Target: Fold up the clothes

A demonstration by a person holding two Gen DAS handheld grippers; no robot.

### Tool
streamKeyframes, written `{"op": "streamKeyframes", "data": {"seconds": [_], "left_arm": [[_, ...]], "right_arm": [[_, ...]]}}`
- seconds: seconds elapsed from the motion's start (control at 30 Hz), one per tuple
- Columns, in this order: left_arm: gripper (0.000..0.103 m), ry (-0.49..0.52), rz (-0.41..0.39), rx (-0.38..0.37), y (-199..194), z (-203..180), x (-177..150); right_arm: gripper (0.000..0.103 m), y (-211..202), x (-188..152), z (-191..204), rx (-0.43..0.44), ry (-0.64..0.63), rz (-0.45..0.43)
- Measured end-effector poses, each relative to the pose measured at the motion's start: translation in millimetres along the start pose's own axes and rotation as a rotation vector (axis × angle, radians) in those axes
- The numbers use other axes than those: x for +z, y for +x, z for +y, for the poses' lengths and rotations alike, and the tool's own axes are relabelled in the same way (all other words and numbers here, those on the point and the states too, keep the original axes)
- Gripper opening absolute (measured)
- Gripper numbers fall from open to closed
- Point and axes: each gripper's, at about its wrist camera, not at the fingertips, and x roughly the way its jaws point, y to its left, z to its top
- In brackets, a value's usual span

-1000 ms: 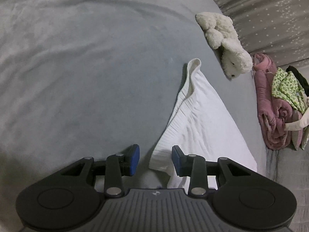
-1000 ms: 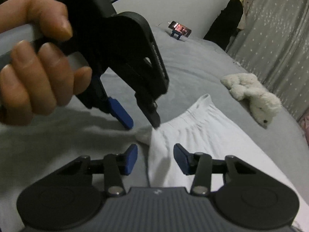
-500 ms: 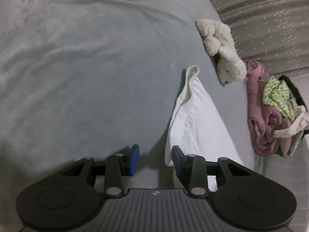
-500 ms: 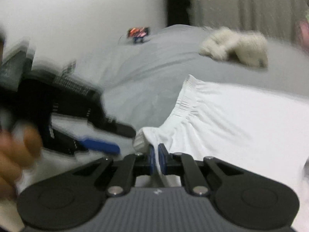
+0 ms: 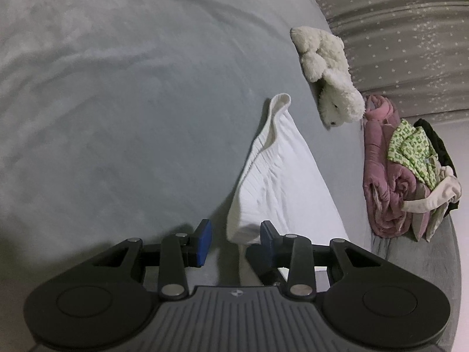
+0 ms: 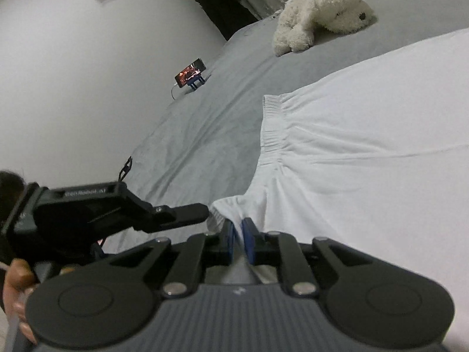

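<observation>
A white garment with an elastic waistband [image 6: 351,135] lies on the grey bed. My right gripper [image 6: 239,239] is shut on its near waistband corner and lifts it a little. In the left wrist view the same white garment [image 5: 278,176] runs away from me, its near corner raised. My left gripper [image 5: 236,236] is open, its blue pads on either side of that corner, not closed on it. The left gripper also shows in the right wrist view [image 6: 187,211], just left of the pinched corner.
A white plush toy [image 5: 328,73] lies on the grey bed [image 5: 117,102] beyond the garment. A pile of pink, green and dark clothes [image 5: 404,170] sits at the right edge. A phone on a stand [image 6: 190,74] stands near the wall.
My right gripper closed on the garment's waistband corner and lifted it. My left gripper stayed open and came close beside that corner.
</observation>
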Motion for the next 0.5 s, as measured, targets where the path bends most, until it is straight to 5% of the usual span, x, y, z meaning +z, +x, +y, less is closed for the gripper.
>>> {"op": "streamKeyframes", "data": {"seconds": [0.23,0.5], "left_arm": [[0.030,-0.020,0.059,0.034,14.4,-1.4,-5.9],[0.007,0.107,-0.020,0.172,4.5,-14.2,-6.9]], "right_arm": [[0.012,1.5,-10.6,-6.2,0.035,0.030,0.002],[0.013,2.8,-21.8,7.2,-0.028,-0.070,0.012]]}}
